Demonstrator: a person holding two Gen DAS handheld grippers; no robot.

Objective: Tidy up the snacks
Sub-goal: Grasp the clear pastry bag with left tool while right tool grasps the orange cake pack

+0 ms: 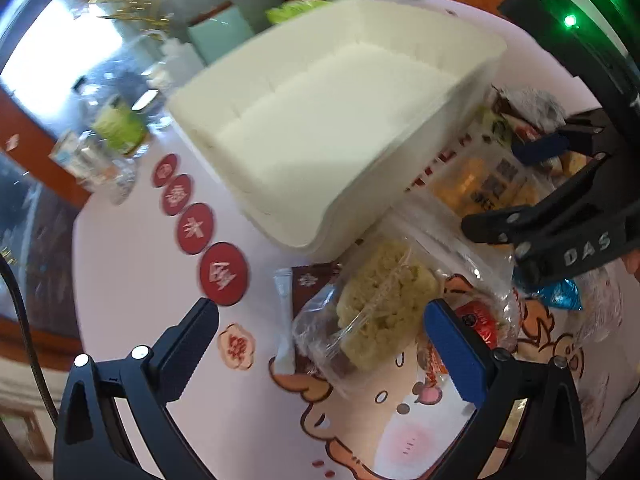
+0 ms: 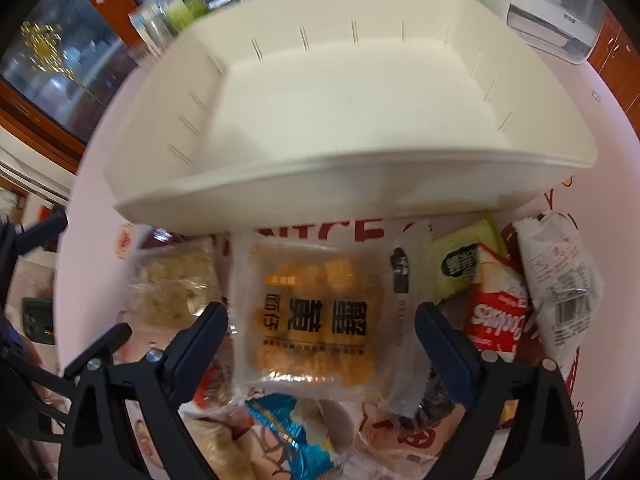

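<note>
Here both grippers [image 1: 320,328] [image 2: 322,328] gape wide over packets [image 2: 312,316], holding nothing.

Pale pink table [image 1: 132,264] with cartoon prints, white bin [image 2: 352,184] on it, snack packets [image 2: 316,312] just beside, bottles [image 1: 116,128] at far edge

Both wrist views close, angled down over table, sharing white bin [image 1: 320,120] [image 2: 344,112], snack packets.

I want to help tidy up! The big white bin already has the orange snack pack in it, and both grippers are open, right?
Not quite. The white bin is empty; the right wrist view shows the orange snack pack lying on the table in front of it, between the open right gripper's fingers. The left gripper is open too.
</note>
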